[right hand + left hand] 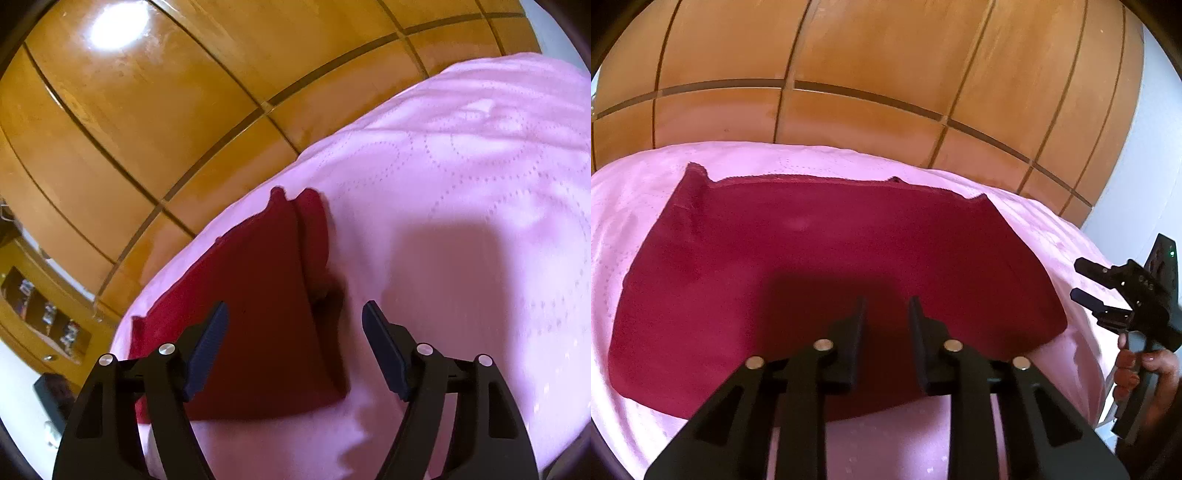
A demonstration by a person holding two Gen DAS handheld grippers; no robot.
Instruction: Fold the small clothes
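Lying flat on pink bedspread [820, 162], dark red garment [820, 258] sits below and ahead of left gripper [887, 308], jaws narrowed, gap visible, pinching nothing. Right gripper [295, 314] hovers over garment's edge, jaws spread, empty.

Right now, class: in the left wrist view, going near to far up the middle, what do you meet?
Left gripper → dark red garment → pink bedspread → wooden wardrobe doors.
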